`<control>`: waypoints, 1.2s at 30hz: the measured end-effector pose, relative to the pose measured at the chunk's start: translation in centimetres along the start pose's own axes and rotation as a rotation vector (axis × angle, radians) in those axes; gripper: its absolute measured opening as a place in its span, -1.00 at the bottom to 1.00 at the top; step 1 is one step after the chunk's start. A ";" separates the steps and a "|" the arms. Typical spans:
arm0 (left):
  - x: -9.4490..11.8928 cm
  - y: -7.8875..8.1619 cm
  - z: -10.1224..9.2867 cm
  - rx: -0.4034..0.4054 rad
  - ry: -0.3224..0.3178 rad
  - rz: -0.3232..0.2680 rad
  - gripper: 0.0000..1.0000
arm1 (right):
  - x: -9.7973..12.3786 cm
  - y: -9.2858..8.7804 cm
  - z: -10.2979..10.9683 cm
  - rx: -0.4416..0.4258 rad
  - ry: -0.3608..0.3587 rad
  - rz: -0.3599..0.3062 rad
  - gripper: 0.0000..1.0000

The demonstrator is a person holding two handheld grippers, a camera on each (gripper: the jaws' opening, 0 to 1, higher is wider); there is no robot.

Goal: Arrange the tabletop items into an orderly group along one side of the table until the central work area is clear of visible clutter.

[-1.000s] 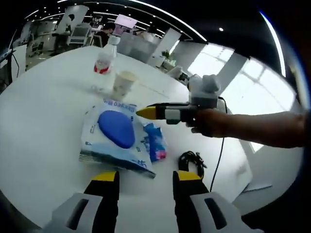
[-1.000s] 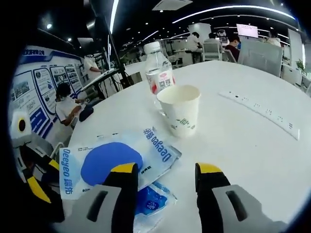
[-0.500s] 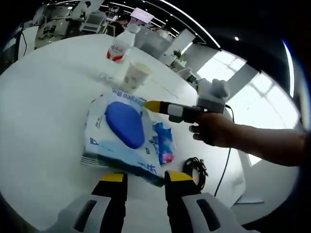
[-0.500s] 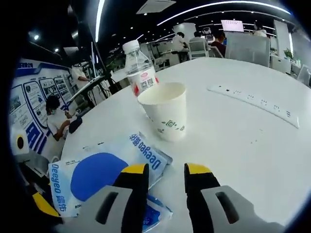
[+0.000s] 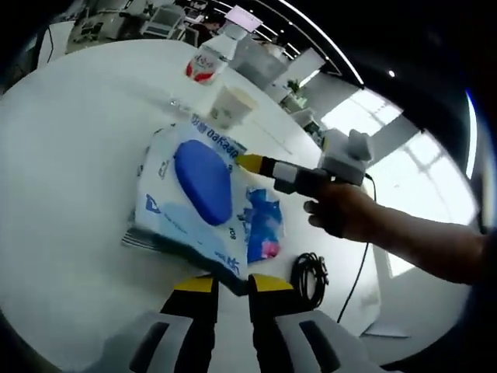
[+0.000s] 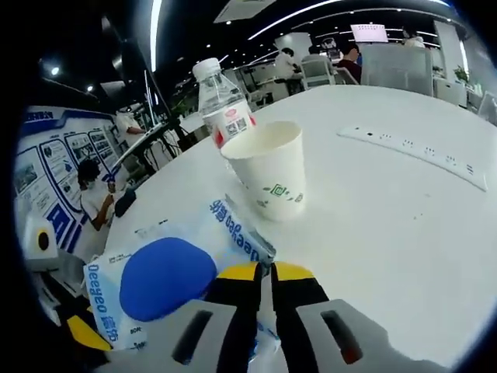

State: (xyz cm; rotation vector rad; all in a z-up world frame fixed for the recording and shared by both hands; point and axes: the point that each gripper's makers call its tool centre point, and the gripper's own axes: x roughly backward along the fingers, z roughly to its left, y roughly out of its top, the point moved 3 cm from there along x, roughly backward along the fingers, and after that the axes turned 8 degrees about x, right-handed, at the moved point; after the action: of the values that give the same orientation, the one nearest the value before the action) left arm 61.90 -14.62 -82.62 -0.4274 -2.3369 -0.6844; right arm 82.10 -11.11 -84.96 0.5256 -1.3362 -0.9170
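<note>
White and blue plastic makes up the wet-wipes pack [image 5: 190, 198], which lies flat mid-bench with a small blue pouch [image 5: 262, 225] beside it and a black cable coil [image 5: 309, 272] nearer the edge. Beyond the pack stand a paper cup [image 6: 269, 169] and a water bottle [image 6: 221, 105], close together. In the left gripper view the left tool [image 5: 227, 283] has its jaws drawn nearly together over the pack's near corner; whether the film is actually caught between them I cannot tell. The right tool [image 6: 262, 272] looks clenched at the pack's far edge, its tips together, and again a grip on the wrapper cannot be confirmed.

To do this step well, I judge both tools should pinch the pack's edges firmly and slide it together toward the cup and bottle, keeping it low so the pouch is not dragged askew.

The pack's near corner is hidden under the left tool, and the pouch's printing is too blurred to read.
</note>
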 end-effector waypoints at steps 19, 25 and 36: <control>1.4 -0.6 -0.2 -0.089 -0.009 0.015 -0.94 | 3.4 0.6 1.1 0.018 -0.009 -0.058 -1.00; 2.2 -0.4 0.0 -0.107 -0.015 0.025 -0.96 | 4.8 0.7 1.5 0.001 -0.032 -0.087 -1.00; 3.8 0.9 0.8 -0.165 -0.006 0.050 -0.98 | 7.7 -0.4 1.8 -0.057 -0.130 -0.144 -1.00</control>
State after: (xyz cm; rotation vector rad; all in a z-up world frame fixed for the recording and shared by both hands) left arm 59.16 -12.95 -80.32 -0.5597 -2.2763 -0.8558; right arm 80.04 -17.24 -80.32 0.5311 -1.3985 -1.1204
